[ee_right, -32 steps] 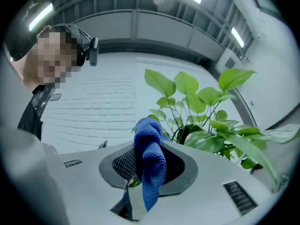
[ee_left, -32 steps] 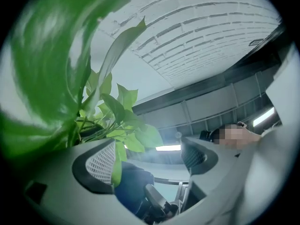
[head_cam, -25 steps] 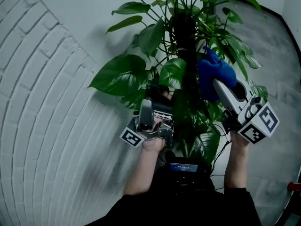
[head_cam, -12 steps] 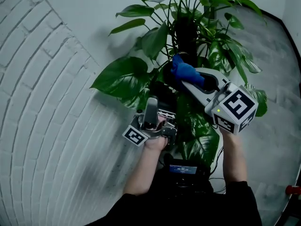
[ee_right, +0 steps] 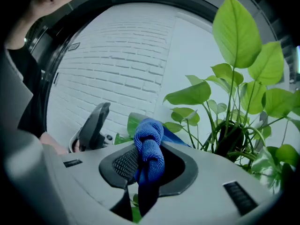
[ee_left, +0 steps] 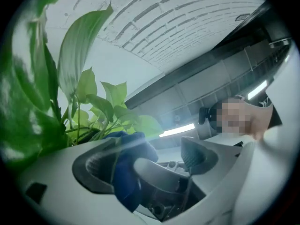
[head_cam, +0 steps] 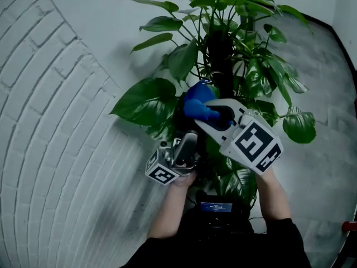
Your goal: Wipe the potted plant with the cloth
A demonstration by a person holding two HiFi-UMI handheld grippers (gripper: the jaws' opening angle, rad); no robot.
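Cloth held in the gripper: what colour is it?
The cloth is blue, clearest in the right gripper view.

Head view, looking steeply down onto a potted plant [head_cam: 223, 49] with broad green leaves on thin stalks around a dark central stem. The right tool [head_cam: 207, 115] reaches in from lower right, its marker cube [head_cam: 252, 142] toward the camera, and grips a bunched blue cloth [head_cam: 198, 102] at its tip. The cloth lies against the foliage just right of the largest leaf [head_cam: 146, 100]. The left tool [head_cam: 188, 138] sits below the cloth, pointing up into the lower leaves; its jaw state cannot be read from this angle. Both forearms [head_cam: 173, 205] enter from the bottom edge. A white brick surface [head_cam: 50, 127] fills the left side.
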